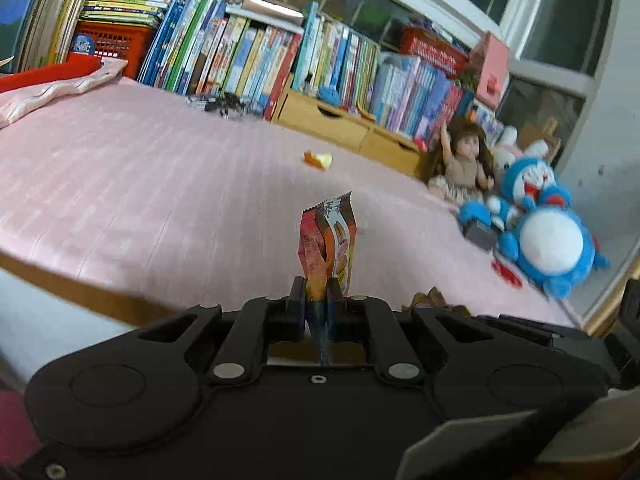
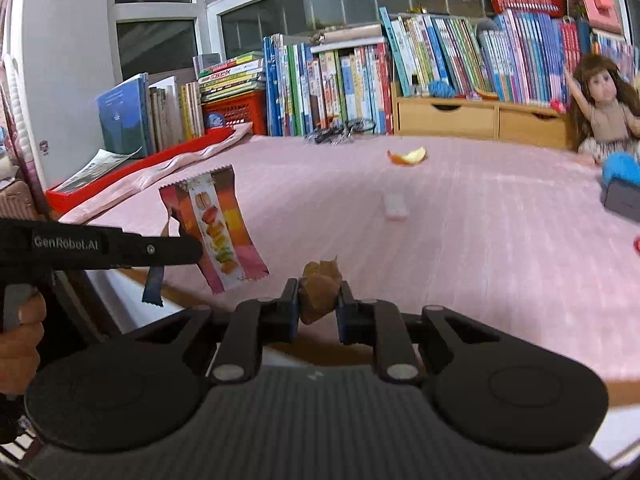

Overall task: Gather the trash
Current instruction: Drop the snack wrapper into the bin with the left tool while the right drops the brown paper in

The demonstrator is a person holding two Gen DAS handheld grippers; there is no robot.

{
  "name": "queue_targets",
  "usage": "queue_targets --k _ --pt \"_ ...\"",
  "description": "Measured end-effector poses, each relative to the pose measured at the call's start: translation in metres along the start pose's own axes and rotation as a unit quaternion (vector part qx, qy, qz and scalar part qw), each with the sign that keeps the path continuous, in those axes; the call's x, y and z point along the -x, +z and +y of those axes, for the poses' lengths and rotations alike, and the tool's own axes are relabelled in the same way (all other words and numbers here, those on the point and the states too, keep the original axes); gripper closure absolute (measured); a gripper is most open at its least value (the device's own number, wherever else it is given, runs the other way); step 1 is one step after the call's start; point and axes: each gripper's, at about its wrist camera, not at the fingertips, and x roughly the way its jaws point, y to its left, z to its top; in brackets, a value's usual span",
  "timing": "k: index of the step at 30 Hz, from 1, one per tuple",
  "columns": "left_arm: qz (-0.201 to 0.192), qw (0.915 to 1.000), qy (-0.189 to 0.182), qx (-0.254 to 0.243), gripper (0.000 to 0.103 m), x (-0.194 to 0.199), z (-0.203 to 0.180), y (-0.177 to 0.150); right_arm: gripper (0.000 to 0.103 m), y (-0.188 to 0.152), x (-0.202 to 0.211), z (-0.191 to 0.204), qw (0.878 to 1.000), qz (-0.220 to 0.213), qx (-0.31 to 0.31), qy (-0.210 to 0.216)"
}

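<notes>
- Left gripper (image 1: 318,292) was clamped tight on a snack wrapper (image 1: 329,240), w/ its pads pinching the wrapper's lower end. The wrapper stood up from the jaws, red and orange w/ macaron print, crumpled lengthwise.
- In the right wrist view the same wrapper (image 2: 216,228) hung tilted at the tip of the left gripper (image 2: 192,250), just off the bed's near-left edge. A hand (image 2: 20,336) gripped the tool's handle at far left.
- Right gripper (image 2: 319,300) was closed on a crumpled brown scrap (image 2: 320,288), prob. a dry peel or wad; exact material couldn't be told. Pads pressed it from both sides, and it bulged above the jaws.
- From the left wrist view only a bit of that brown scrap (image 1: 430,298) showed, low right beside the left tool's body.
- Both pieces of trash were held up over the near edge of a bed w/ pink striped cover (image 2: 480,240).
- More trash lay loose on the cover: an orange-yellow fruit peel (image 2: 408,157) toward the far side, and a small pale flat piece (image 2: 395,205) mid-bed, too blurred to identify.
- Far edge was lined w/ children's books (image 2: 340,84) and a wooden drawer unit (image 2: 480,118). A red basket (image 2: 236,114) sat under a book stack at left.
- A doll w/ brown hair (image 1: 462,160) and a blue-and-white plush toy (image 1: 548,236) sat at the bed's right side, well apart from both grippers.
</notes>
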Motion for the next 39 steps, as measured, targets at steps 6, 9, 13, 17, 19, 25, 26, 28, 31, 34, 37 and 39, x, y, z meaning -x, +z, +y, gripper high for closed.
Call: queue_targets --k 6,9,13,17,19,25,26,28,31,34,37,39 --pt "0.046 0.9988 0.01 -0.01 0.094 0.011 0.004 -0.032 0.08 -0.035 0.01 0.014 1.0 0.019 -0.007 -0.004" --pt "0.073 0.997 0.025 -0.011 0.094 0.009 0.007 -0.049 0.08 -0.053 0.007 0.021 0.999 0.036 -0.009 -0.009" --pt "0.096 0.9947 0.037 -0.006 0.094 0.005 0.011 -0.064 0.08 -0.07 0.003 0.025 0.998 0.056 -0.026 -0.005" --pt "0.125 0.9908 0.051 -0.004 0.094 -0.002 0.013 -0.078 0.08 -0.083 -0.001 0.03 0.997 0.075 -0.029 -0.006" --pt "0.138 0.9888 0.055 -0.001 0.094 -0.007 0.015 -0.083 0.08 -0.088 -0.005 0.031 0.996 0.084 -0.031 -0.007" --pt "0.169 0.983 0.07 0.0 0.094 -0.017 0.019 -0.095 0.079 -0.098 -0.011 0.034 0.994 0.108 -0.035 -0.006" --pt "0.176 0.9815 0.075 0.0 0.094 -0.019 0.02 -0.096 0.079 -0.099 -0.013 0.035 0.993 0.112 -0.035 -0.007" --pt "0.187 0.979 0.081 0.002 0.094 -0.023 0.022 -0.098 0.079 -0.102 -0.015 0.036 0.992 0.122 -0.036 -0.008" --pt "0.2 0.9761 0.086 0.003 0.094 -0.026 0.025 -0.101 0.079 -0.106 -0.018 0.036 0.991 0.131 -0.037 -0.007" --pt "0.211 0.9734 0.089 -0.003 0.094 -0.029 0.027 -0.104 0.078 -0.108 -0.02 0.037 0.99 0.136 -0.037 -0.007" --pt "0.219 0.9716 0.09 -0.006 0.094 -0.032 0.025 -0.105 0.076 -0.107 -0.022 0.037 0.99 0.138 -0.038 -0.007" --pt "0.222 0.9709 0.089 -0.009 0.094 -0.035 0.023 -0.106 0.075 -0.107 -0.023 0.037 0.989 0.139 -0.04 -0.007"
